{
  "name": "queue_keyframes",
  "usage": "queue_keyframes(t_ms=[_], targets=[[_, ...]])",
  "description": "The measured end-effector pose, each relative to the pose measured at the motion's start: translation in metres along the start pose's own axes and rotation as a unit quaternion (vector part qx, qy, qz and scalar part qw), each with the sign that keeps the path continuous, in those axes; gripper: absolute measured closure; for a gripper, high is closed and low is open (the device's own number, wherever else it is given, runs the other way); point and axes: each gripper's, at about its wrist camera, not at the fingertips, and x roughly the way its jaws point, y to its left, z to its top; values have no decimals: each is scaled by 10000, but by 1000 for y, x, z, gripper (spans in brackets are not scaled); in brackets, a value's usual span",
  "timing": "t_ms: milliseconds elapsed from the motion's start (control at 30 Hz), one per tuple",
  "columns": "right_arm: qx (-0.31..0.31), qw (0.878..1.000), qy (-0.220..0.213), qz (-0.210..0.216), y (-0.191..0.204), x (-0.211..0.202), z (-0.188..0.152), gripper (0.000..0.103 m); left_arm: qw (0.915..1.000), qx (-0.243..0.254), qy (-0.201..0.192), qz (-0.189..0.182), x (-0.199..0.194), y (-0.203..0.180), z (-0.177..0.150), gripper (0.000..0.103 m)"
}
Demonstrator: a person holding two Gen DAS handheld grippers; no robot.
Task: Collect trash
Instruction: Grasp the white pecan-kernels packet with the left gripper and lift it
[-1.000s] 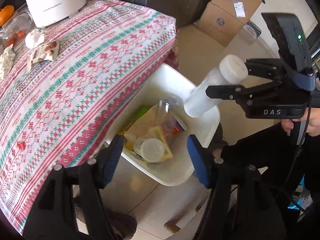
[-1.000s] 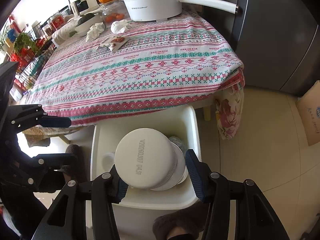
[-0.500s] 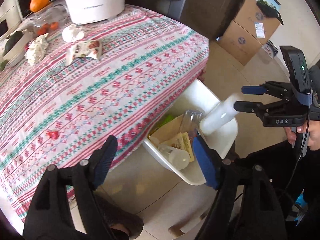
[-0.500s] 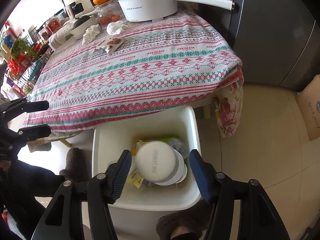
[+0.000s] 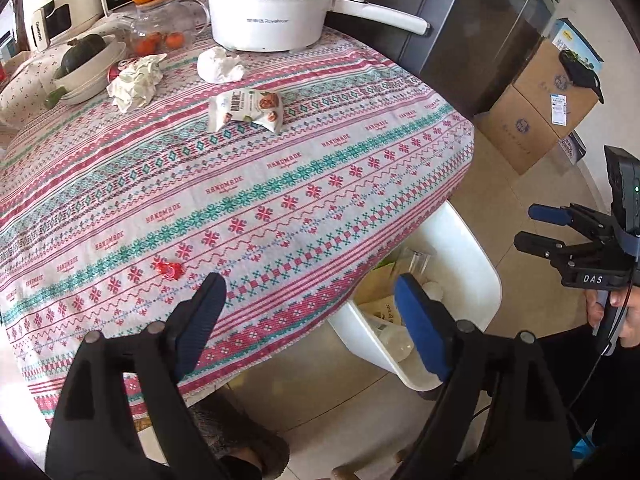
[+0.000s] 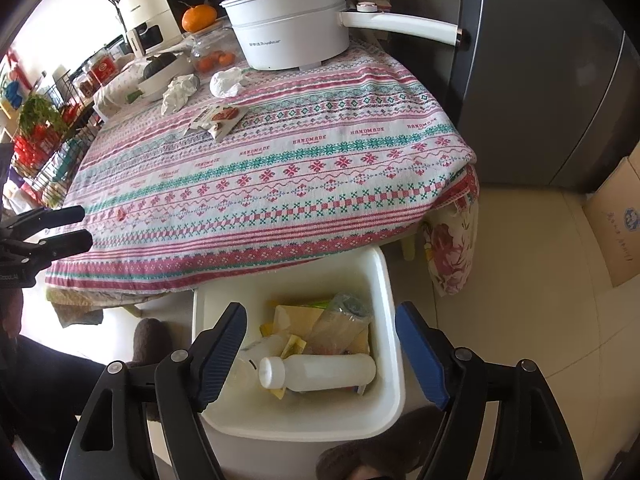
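Observation:
A white trash bin (image 6: pixel 390 320) stands on the floor by the table's edge; it also shows in the left wrist view (image 5: pixel 476 256). A white plastic bottle (image 6: pixel 320 372) lies inside on other wrappers. My right gripper (image 6: pixel 320 348) is open and empty above the bin. My left gripper (image 5: pixel 308 320) is open and empty over the table's near edge. On the tablecloth lie a snack packet (image 5: pixel 246 110), a white crumpled tissue (image 5: pixel 220 66), a crumpled paper (image 5: pixel 134 84) and a small red wrapper (image 5: pixel 168 269).
A white electric pot (image 5: pixel 272 4), a glass jar with an orange (image 5: pixel 156 20) and a bowl (image 5: pixel 86 70) stand at the table's back. A dark fridge (image 6: pixel 540 80) and cardboard boxes (image 5: pixel 536 120) stand to the right. A slippered foot (image 6: pixel 152 336) is beside the bin.
My right gripper opened and the white bottle dropped into the bin. My left gripper rose and swung back toward the table.

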Motion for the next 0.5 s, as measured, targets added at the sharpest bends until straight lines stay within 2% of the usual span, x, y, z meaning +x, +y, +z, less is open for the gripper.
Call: queue_keyframes(t_ms=[333,500], targets=[[-248,9991,-338,-77,38,-10,45,21,9962,-746,-192,402,-2,53,29,17],[-310,9982,-515,-11,60,-8,75,20,9903,-1104,-535,646,-6,76,43,17]])
